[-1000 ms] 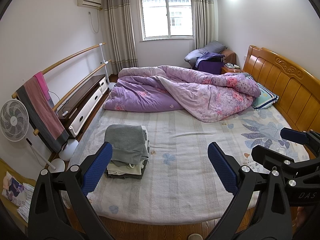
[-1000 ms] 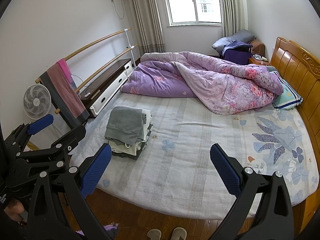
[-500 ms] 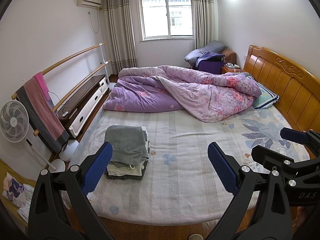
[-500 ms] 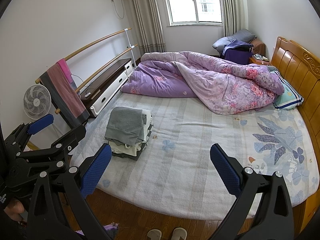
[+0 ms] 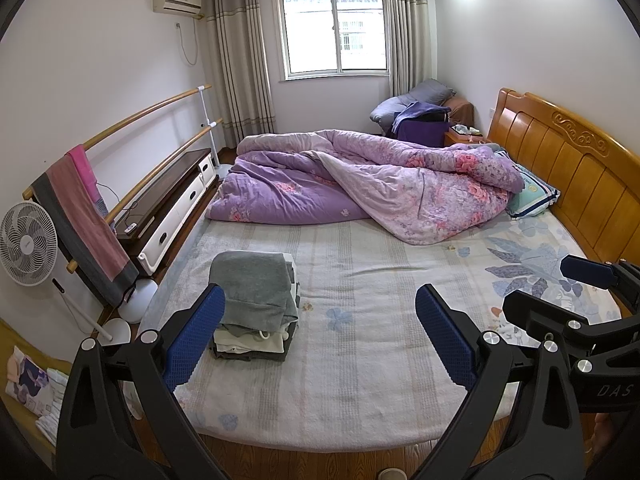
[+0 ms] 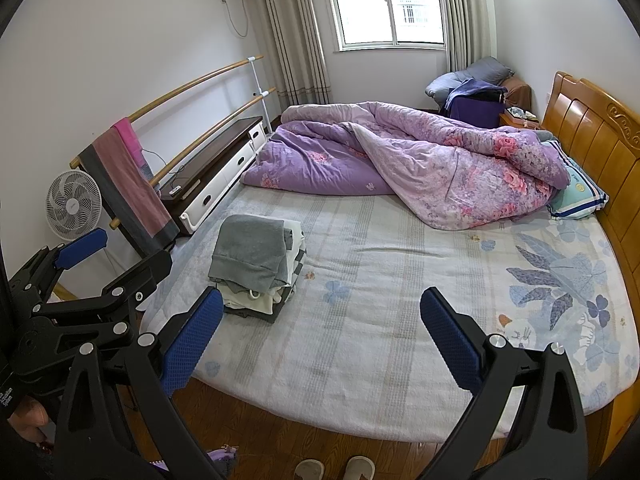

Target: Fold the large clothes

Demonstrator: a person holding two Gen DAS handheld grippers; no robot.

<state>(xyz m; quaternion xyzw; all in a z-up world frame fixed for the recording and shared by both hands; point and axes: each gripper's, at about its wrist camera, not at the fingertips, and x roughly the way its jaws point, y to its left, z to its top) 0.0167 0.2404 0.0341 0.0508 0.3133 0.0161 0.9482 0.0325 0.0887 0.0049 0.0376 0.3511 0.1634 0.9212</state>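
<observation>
A stack of folded clothes (image 5: pixel 256 304) with a grey garment on top lies on the left part of the bed (image 5: pixel 360 360); the right wrist view shows the same stack (image 6: pixel 256 264). My left gripper (image 5: pixel 320 336) hangs open above the foot of the bed, with nothing between its blue pads. My right gripper (image 6: pixel 324 340) is also open and empty, off the bed's near edge. Each gripper appears at the side of the other's view. Neither touches any cloth.
A crumpled purple floral quilt (image 5: pixel 372 184) fills the far half of the bed, and a pillow (image 5: pixel 532 196) lies by the wooden headboard (image 5: pixel 580 176). A fan (image 5: pixel 26 244), a towel rail (image 5: pixel 80 216) and a low cabinet (image 5: pixel 176 208) stand on the left. Slippers (image 6: pixel 336 468) lie on the floor.
</observation>
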